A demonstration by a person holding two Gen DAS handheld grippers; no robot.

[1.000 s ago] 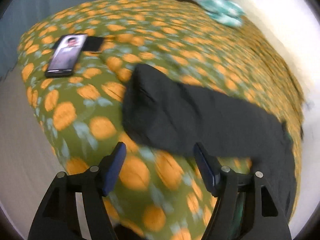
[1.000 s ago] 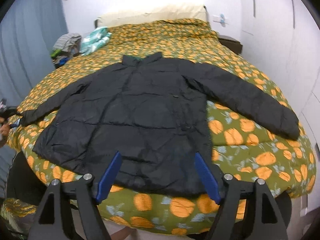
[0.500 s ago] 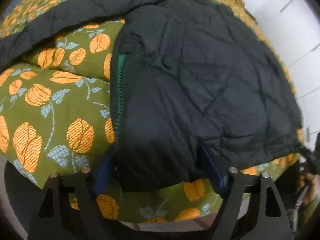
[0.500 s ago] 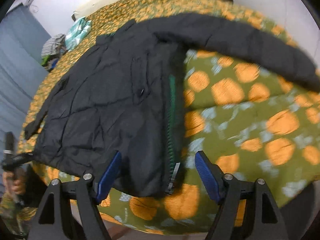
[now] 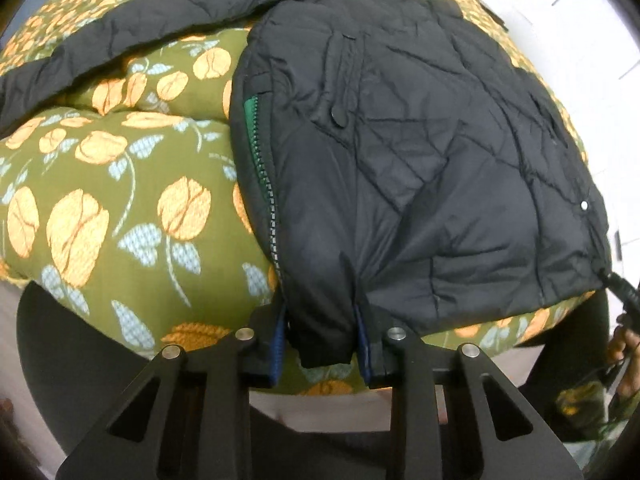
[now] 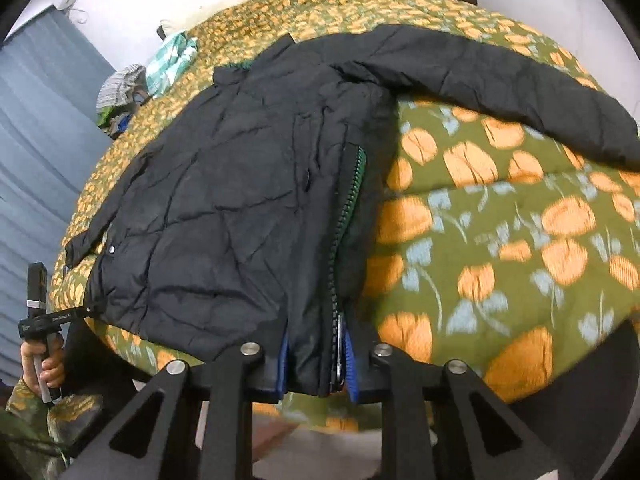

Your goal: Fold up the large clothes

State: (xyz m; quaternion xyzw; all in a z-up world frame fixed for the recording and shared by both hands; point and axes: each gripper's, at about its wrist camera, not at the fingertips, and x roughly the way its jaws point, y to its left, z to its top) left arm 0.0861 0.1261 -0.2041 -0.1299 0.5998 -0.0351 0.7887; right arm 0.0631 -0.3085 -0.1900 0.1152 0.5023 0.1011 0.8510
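A black quilted jacket [image 5: 420, 160] lies spread face up on the floral bedspread [image 5: 100, 220], its sleeves [image 5: 140, 32] stretched out to the sides. In the left wrist view, my left gripper [image 5: 322, 344] is closing its jaws on the hem at one bottom corner, beside the green zipper [image 5: 260, 168]. The blue pads [image 5: 280, 340] press the fabric. In the right wrist view, my right gripper [image 6: 316, 360] is closing its jaws on the jacket [image 6: 224, 200] at the other bottom corner. Hem and zipper end [image 6: 338, 340] are pinched between its pads.
The bedspread [image 6: 500, 240] drops off at the near edge under both grippers. A pile of clothes [image 6: 132, 84] and a teal checked cloth [image 6: 172, 56] lie at the bed's far left. A blue curtain [image 6: 40, 140] hangs at left. A hand [image 6: 44, 364] grips the other handle.
The left view swung from the sleeve and a phone to the jacket's bottom corner. Both grippers came down to the hem and their wide jaws closed onto the fabric.
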